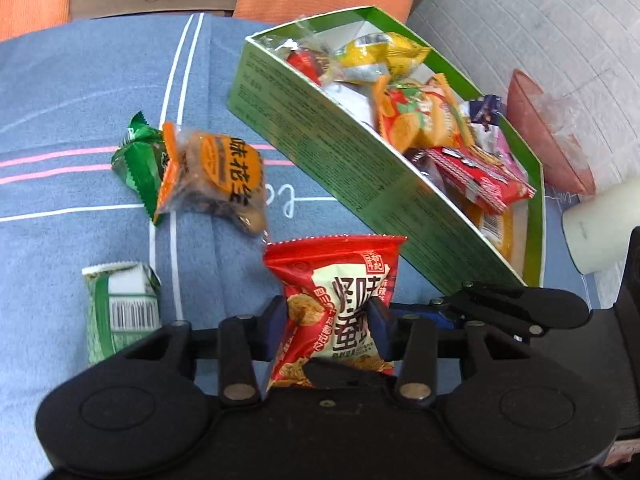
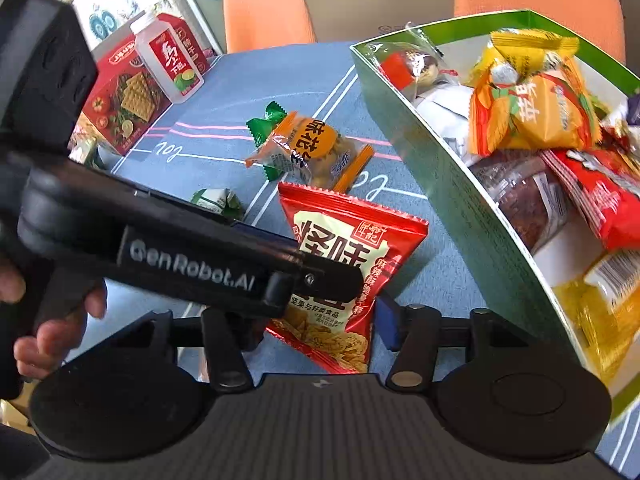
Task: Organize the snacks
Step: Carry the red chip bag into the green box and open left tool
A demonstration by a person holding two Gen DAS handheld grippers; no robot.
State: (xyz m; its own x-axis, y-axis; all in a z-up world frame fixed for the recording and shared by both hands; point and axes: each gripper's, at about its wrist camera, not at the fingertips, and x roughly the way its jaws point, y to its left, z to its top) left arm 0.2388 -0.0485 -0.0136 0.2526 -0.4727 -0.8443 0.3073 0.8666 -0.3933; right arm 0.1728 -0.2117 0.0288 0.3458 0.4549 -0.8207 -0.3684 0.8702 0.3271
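LEFT: your left gripper [image 1: 331,326] pinches red bag [image 1: 334,300] above tabletop [image 1: 60,100], beside box [image 1: 320,152] | RIGHT: right gripper [image 2: 320,326] open around it | RISK: bag slips or hits the box wall.

Blue striped tablecloth [image 1: 80,92], orange chairs [image 2: 264,4] beyond — white cylinder [image 1: 596,228], perhaps a cup.

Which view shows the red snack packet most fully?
The left wrist view: the red snack packet faces the camera, nearly whole, pinched in the left gripper. In the right wrist view the packet is tilted and partly hidden behind the left gripper's black body.
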